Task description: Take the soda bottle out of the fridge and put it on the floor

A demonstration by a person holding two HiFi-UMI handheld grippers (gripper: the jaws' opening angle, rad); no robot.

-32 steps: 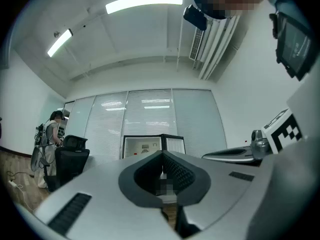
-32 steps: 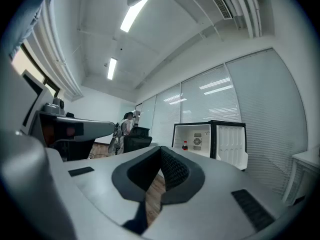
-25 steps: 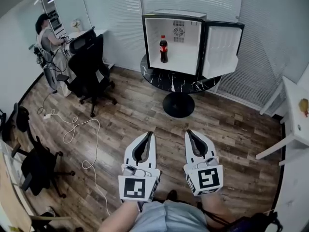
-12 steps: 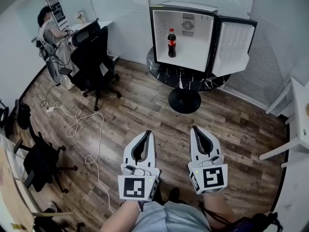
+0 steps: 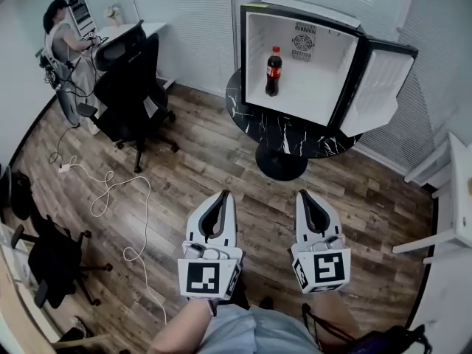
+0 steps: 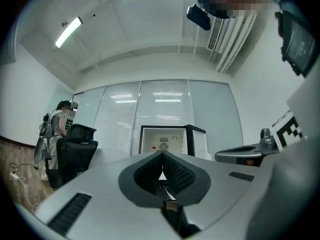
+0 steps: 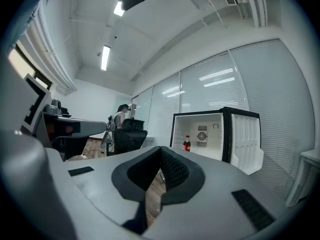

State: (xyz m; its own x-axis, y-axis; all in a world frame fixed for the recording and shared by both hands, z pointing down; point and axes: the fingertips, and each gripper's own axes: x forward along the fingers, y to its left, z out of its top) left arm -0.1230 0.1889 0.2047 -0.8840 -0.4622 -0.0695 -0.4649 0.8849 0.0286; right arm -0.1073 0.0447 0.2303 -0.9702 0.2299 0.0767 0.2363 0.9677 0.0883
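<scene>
Standing in boxy fridge (image 5: pixel 318 76): soda btl (image 5: pixel 273 72)

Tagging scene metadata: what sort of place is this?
Probably an office: black swivel chairs, a person working at a desk, blind-covered walls. A mini fridge stands open on a round table.

Soda bottle (image 5: pixel 273 73): dark, red cap and label. Fridge (image 5: pixel 324 61): black outside, white inside. Table (image 5: pixel 295 135): black, white veining. Floor (image 5: pixel 184 175): brown wood planks. Left gripper (image 5: pixel 223 195), right gripper (image 5: pixel 302 195): pale grey, black-and-white square markers.
</scene>
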